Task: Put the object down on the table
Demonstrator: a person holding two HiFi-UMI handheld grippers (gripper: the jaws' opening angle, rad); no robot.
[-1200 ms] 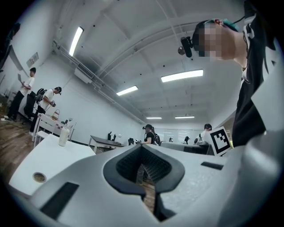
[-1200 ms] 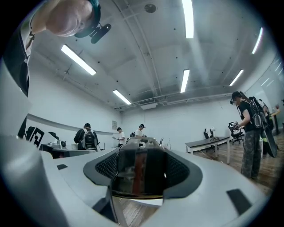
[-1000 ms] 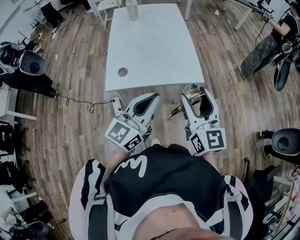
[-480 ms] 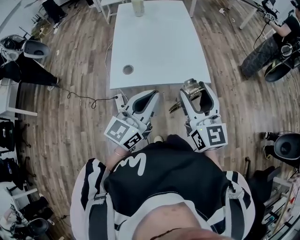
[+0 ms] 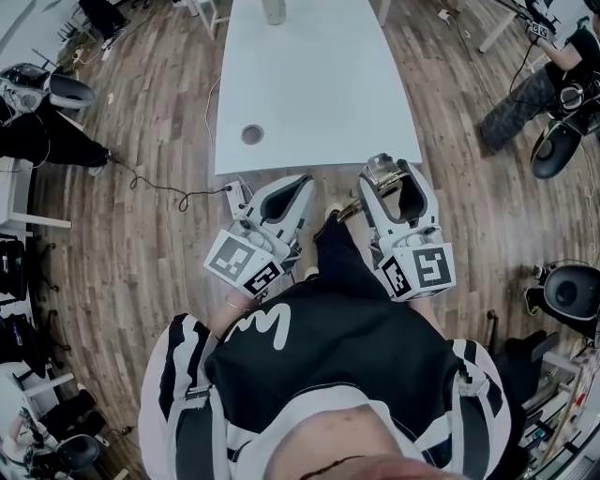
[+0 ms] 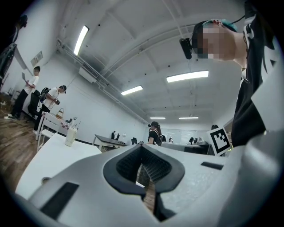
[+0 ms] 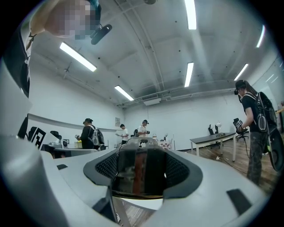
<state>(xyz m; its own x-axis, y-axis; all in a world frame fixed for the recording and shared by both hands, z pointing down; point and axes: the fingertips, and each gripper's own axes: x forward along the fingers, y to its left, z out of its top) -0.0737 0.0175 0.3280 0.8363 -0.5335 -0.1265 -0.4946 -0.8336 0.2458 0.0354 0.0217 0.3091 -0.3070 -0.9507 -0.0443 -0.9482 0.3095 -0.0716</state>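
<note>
My right gripper [image 5: 386, 174] is shut on a shiny metal cup [image 5: 381, 172]; its handle [image 5: 349, 212] sticks out to the left. In the right gripper view the metal cup [image 7: 138, 172] fills the space between the jaws of the right gripper [image 7: 141, 153]. My left gripper [image 5: 302, 186] is shut with nothing in it, and in its own view the left gripper [image 6: 143, 155] shows its pads nearly touching. Both hang over the wooden floor just short of the near edge of the white table [image 5: 309, 84].
The table has a round cable hole [image 5: 251, 134] near its front left and a jar [image 5: 274, 11] at the far end. A cable [image 5: 159, 192] lies on the floor at the left. A person [image 5: 553, 70] is at the upper right, and a black chair [image 5: 570, 291] at the right.
The view has moved forward toward the table. A dark trouser leg now shows between the grippers. Both grippers keep their grip state and sit closer to the table's near edge.
</note>
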